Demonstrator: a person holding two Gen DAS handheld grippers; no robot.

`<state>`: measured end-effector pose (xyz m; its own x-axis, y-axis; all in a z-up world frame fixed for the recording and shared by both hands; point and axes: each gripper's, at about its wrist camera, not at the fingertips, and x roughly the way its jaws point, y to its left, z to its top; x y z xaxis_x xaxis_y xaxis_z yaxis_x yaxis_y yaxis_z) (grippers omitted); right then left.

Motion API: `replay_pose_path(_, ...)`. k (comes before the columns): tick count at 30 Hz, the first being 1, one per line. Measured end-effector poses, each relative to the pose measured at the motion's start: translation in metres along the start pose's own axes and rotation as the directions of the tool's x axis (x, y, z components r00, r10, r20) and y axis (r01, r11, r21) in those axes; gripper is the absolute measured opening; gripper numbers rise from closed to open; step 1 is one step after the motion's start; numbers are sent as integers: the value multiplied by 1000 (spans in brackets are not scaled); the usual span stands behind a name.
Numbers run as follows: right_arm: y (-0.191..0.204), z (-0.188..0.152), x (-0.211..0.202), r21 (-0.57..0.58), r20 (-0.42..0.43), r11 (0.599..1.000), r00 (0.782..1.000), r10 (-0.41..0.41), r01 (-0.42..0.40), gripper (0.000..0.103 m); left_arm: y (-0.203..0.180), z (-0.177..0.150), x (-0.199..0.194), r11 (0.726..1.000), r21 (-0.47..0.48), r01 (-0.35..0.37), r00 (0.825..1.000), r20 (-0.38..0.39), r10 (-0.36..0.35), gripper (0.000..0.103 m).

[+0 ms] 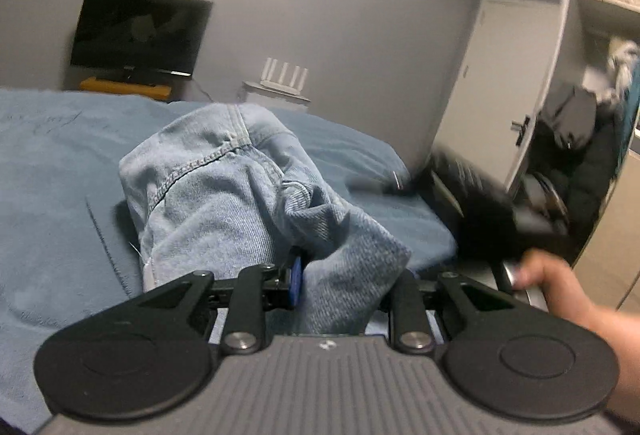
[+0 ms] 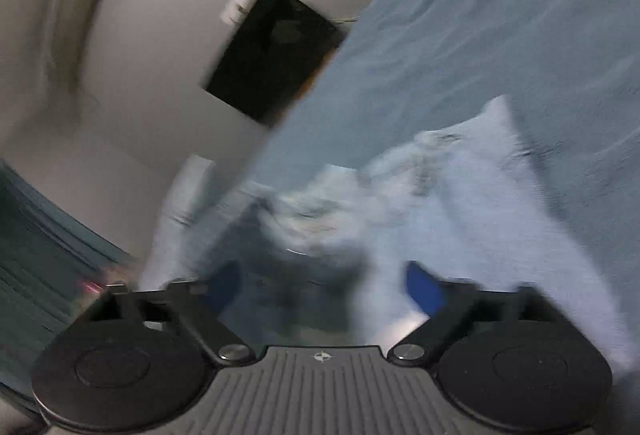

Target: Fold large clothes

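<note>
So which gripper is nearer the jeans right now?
Left. The left gripper has its fingers closed on a fold of the jeans. The right gripper is open, with the denim just beyond its fingers and nothing gripped.

Open blue bedspread [image 1: 52,163] left of and beyond the bunched jeans [image 1: 224,195], free for passage. Blocked to the right by the other gripper [image 1: 476,211] (blurred) and a bare hand [image 1: 548,283], close beside the denim. Far edge bounded by wall, television [image 1: 140,31] and router [image 1: 286,75].
</note>
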<state>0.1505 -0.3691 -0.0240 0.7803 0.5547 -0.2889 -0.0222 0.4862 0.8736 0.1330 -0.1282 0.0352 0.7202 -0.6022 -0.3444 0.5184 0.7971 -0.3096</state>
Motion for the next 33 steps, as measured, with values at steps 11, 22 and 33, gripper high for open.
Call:
replay_pose_path(11,-1,33,96,46,-145,995,985,89,-83,72,-7,-15,6,984,180,-5,998,-58,16,19)
replay_pose_path(22,10,82,64,-373,-113,923,982,-150,98,28,-44,-9,74,961,263,84,991,-120,-54,19)
replay_pose_path(33,-81,95,61,-287,-55,946,983,-175,152,28,-72,-47,121,930,342,136,979,-193,-72,41)
